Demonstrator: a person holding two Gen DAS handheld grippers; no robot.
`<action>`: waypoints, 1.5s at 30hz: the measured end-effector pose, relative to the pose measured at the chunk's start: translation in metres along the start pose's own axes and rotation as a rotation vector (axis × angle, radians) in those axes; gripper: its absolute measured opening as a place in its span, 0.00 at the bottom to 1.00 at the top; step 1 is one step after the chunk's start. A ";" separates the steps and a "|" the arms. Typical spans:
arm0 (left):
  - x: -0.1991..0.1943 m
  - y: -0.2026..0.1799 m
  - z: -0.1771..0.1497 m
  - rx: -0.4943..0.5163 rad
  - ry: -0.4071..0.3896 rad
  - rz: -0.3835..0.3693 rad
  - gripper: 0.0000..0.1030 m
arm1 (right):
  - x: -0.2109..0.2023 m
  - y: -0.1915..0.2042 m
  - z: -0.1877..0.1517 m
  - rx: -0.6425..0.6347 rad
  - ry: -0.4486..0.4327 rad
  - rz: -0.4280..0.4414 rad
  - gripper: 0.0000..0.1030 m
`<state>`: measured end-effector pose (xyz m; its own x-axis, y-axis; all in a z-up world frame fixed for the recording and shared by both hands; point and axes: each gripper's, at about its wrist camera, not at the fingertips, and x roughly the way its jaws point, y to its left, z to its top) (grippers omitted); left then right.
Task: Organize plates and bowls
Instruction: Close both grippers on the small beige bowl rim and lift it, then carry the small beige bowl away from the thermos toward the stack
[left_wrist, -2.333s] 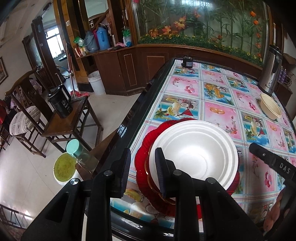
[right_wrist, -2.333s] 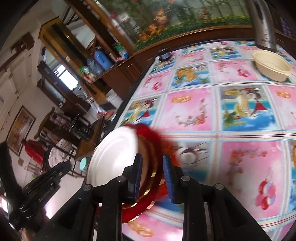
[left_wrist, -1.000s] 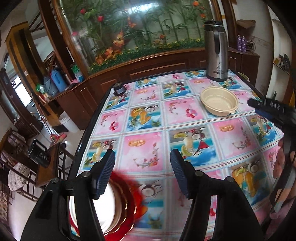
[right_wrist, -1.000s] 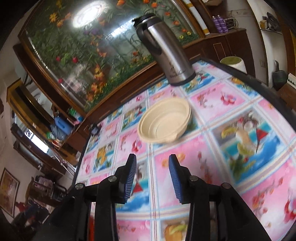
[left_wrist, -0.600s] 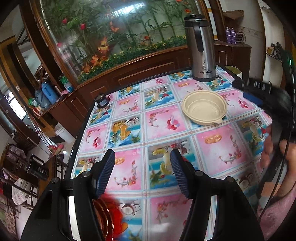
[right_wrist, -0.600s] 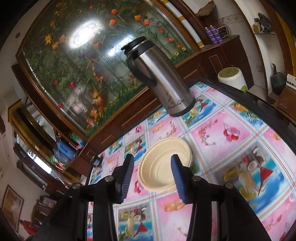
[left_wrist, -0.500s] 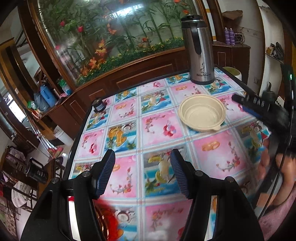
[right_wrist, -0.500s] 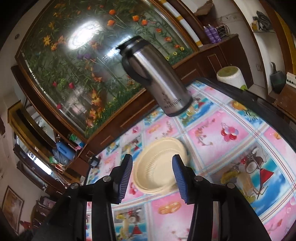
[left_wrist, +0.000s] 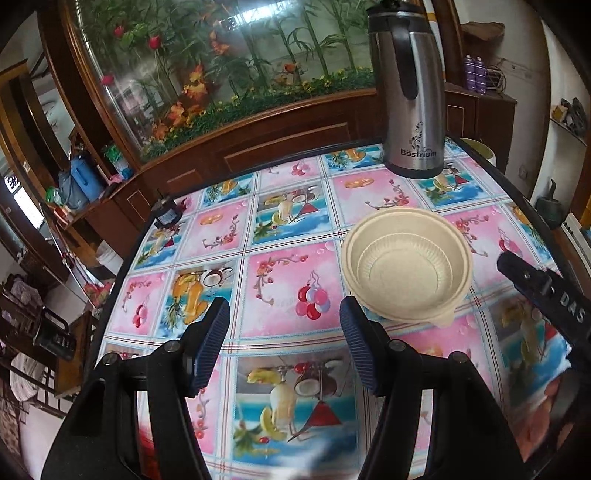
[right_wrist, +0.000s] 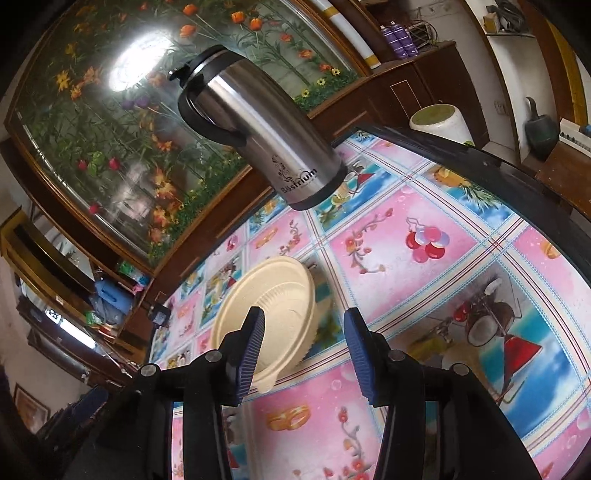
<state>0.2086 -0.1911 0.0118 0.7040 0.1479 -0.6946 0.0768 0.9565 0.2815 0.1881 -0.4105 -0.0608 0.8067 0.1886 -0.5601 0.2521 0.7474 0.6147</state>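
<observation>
Both my grippers, left gripper (left_wrist: 284, 341) and right gripper (right_wrist: 304, 349), gaped wide and empty; right straddled the near rim of the beige bowl (right_wrist: 271, 314) beside the flask (right_wrist: 258, 136), presumably to pinch it.

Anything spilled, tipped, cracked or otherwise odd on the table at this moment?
Nothing stands out. The beige bowl sits upright and empty on the patterned tablecloth, apart from the upright steel thermos. Both grippers, left gripper and right gripper, are open and empty.

steel flask (left_wrist: 408, 92) on patterned tablecloth (left_wrist: 280, 291)
</observation>
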 end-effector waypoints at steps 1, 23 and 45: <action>0.003 0.000 0.001 -0.008 0.004 -0.003 0.59 | 0.001 -0.001 -0.001 0.003 0.003 -0.002 0.46; 0.055 -0.012 0.011 -0.087 0.040 -0.060 0.59 | 0.030 -0.012 -0.006 0.015 0.009 -0.014 0.47; 0.093 0.006 0.010 -0.236 0.123 -0.164 0.59 | 0.041 -0.019 -0.009 0.045 0.015 0.011 0.55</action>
<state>0.2818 -0.1738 -0.0444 0.6041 0.0021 -0.7969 0.0059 1.0000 0.0071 0.2116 -0.4112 -0.1009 0.8015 0.2069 -0.5611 0.2671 0.7157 0.6453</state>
